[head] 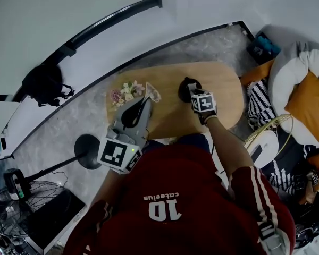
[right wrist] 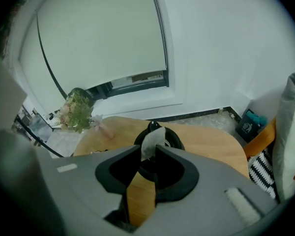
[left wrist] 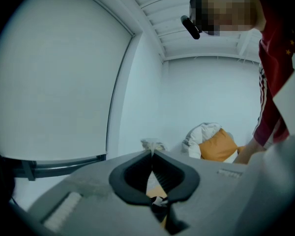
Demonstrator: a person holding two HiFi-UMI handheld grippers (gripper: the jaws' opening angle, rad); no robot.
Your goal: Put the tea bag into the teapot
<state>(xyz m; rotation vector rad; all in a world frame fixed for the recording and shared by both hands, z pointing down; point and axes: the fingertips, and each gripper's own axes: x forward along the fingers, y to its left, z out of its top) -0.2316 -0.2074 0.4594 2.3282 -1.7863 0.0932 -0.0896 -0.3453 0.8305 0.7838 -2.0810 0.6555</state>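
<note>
A black teapot (head: 184, 90) stands on the oval wooden table (head: 226, 92). My right gripper (head: 194, 91) hovers right over it. In the right gripper view the teapot (right wrist: 173, 139) shows its open mouth just beyond the jaws, and a pale tea bag (right wrist: 150, 141) hangs between the tips of the right gripper (right wrist: 148, 151), above that mouth. The jaws stand apart and do not clamp the bag. My left gripper (head: 148, 98) is lifted at the table's left, shut on a thin clear wrapper (left wrist: 151, 144), which also shows in the head view as the wrapper (head: 152, 93).
A small bunch of flowers (head: 126, 93) lies at the table's left end, near the left gripper. Cushions (head: 308, 97) are piled to the right of the table. A black round stand base (head: 87, 151) sits on the floor at the left.
</note>
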